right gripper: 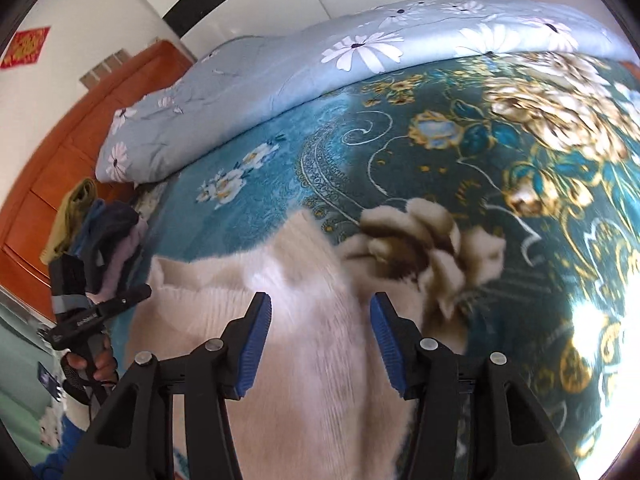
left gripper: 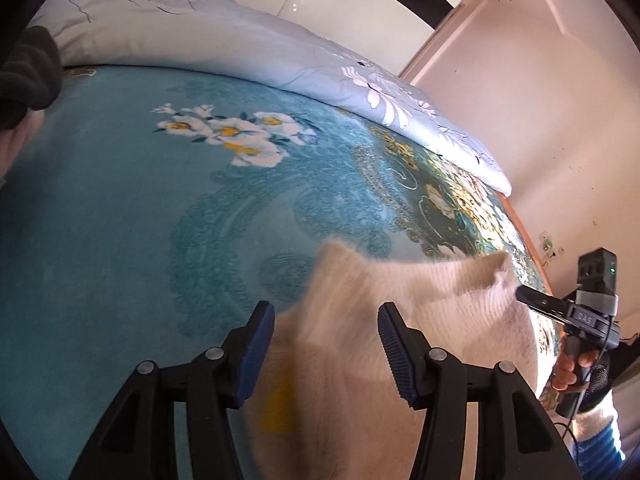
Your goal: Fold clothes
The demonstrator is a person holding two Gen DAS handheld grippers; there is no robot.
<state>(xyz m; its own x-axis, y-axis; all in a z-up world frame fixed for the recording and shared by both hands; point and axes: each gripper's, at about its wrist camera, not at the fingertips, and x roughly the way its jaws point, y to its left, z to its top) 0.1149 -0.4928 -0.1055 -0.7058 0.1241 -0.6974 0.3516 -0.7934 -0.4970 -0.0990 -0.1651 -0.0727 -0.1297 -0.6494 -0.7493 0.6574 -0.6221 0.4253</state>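
The cream sweater [left gripper: 372,360] is lying on the blue floral blanket [left gripper: 132,208], below both our grippers. We are holding our left gripper [left gripper: 326,354] and right gripper [right gripper: 318,344] apart, gripping nothing. A pale quilt [right gripper: 280,64] is lying behind.

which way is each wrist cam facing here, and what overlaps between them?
Left wrist: rides the left gripper, aimed down across the cream sweater on the teal blanket; the right gripper and its hand show at the right edge.
Right wrist: rides the right gripper, aimed down at the same sweater; the left gripper shows at the left edge.
Shared: sweater, blanket, floral quilt.
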